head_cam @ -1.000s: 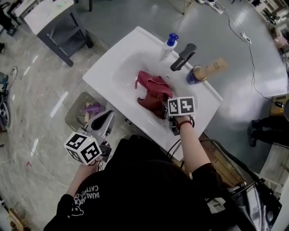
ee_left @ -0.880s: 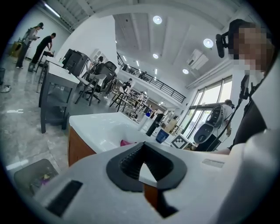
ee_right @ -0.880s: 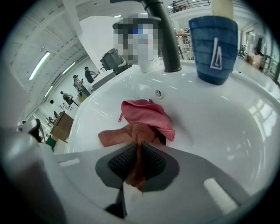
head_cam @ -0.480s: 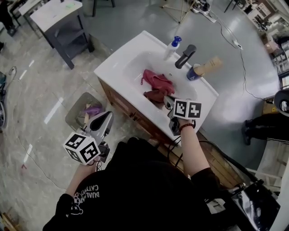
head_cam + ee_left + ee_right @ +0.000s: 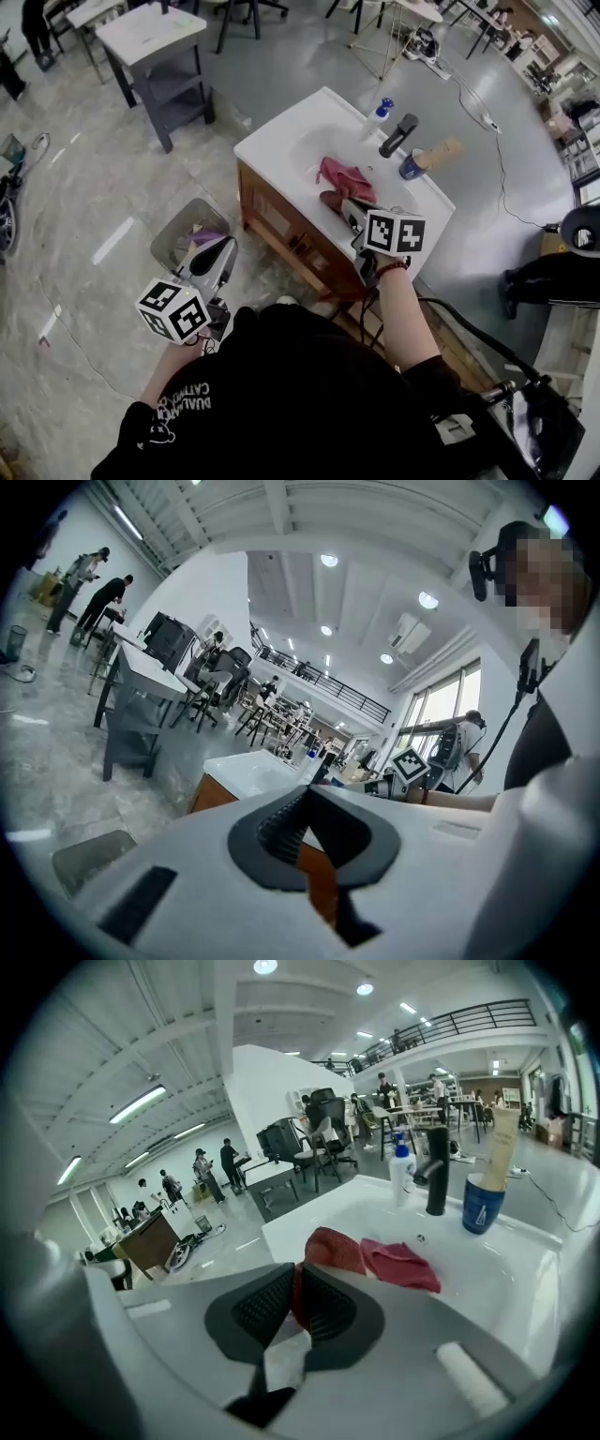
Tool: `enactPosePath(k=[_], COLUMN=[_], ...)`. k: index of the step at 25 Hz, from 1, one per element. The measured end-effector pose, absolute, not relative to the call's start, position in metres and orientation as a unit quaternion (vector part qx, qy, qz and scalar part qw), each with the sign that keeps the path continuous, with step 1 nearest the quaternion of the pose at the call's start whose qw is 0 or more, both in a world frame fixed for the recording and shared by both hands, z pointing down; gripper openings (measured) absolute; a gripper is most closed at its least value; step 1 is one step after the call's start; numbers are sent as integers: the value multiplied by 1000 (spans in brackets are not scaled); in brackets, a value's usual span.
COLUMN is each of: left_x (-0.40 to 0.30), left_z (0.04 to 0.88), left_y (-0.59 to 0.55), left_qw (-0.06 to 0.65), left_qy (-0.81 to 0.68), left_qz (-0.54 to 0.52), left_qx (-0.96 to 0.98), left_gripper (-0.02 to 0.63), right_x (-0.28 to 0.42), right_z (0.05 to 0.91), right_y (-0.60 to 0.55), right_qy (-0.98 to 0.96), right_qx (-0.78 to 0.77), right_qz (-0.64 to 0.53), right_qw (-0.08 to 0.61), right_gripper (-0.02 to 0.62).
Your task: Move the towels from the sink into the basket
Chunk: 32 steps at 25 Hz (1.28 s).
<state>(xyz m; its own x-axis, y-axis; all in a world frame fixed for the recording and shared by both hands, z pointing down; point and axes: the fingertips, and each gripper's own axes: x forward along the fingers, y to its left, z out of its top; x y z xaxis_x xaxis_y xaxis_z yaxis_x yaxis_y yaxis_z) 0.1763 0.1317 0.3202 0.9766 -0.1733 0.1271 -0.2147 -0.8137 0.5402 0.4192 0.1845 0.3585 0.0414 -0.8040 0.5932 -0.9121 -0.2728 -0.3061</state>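
As right gripper (image 5: 346, 209) rises, jaws just closed on red towel (image 5: 333, 1249); pink towel (image 5: 345, 176) stays in sink (image 5: 281, 141) | left gripper (image 5: 225, 248) jaws together

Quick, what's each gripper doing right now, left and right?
Left gripper: closed, nothing between its fingers.
Right gripper: fingers have just closed on the dark red towel and hold it.

In the white sink (image 5: 274, 145) lies a pink towel (image 5: 345, 177); a bottle (image 5: 379, 114), faucet (image 5: 400, 134) and blue cup (image 5: 410, 167) line its back edge.
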Motion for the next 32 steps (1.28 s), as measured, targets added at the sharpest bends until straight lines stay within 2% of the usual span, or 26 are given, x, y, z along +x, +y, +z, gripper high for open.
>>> enactPosePath(k=[6, 14, 23, 32], left_x=[129, 53, -35, -113], left_z=[313, 311, 313, 313], left_y=[130, 118, 109, 101], left_qw=[295, 303, 297, 293], left_qy=[-123, -181, -255, -329], left_qz=[17, -3, -23, -55], left_qx=[947, 936, 920, 896], left_gripper=[0, 0, 0, 0], right_x=[341, 231, 112, 46], right_z=[319, 307, 308, 320], right_y=[151, 109, 76, 51], right_qy=[-661, -734, -804, -817], right_qx=[674, 600, 509, 475], right_qz=[316, 281, 255, 252], right_qw=[99, 149, 176, 208], right_gripper=[32, 32, 32, 31])
